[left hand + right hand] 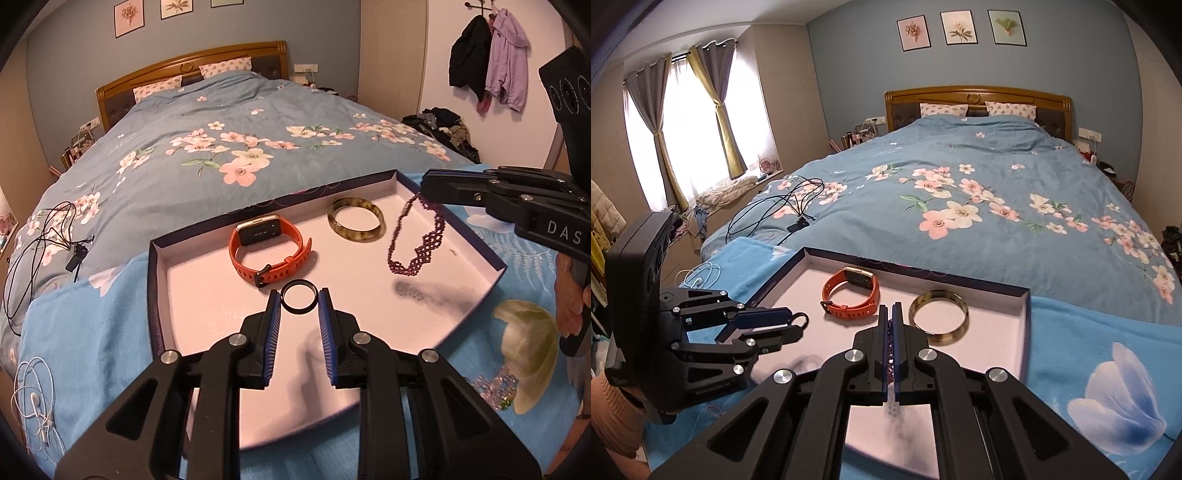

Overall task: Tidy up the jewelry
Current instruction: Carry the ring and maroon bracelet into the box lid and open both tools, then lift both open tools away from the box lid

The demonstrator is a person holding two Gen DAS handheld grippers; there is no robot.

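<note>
A shallow white-lined box lid (pixel 207 306) lies on the bed. In it are an orange smartwatch (pixel 267 245) and a mottled green bangle (pixel 356 225). My left gripper (pixel 299 301) is shut on a black ring (pixel 299 300), held at its fingertips above the lid. My right gripper (pixel 891 314) is shut on a purple beaded necklace (pixel 415 240), which hangs from it over the lid's right side. In the right wrist view the beads (pixel 891 354) show between the pads, with the watch (pixel 851 291), the bangle (pixel 938 321) and the left gripper (pixel 798 323) ahead.
The lid (pixel 1023 332) rests on a light blue flowered cloth (pixel 88 332) over a blue floral duvet (pixel 221 122). Black cables (pixel 40 240) and white earphones (pixel 35 402) lie to the left. A clear bead bracelet (pixel 496 387) lies on the cloth at right.
</note>
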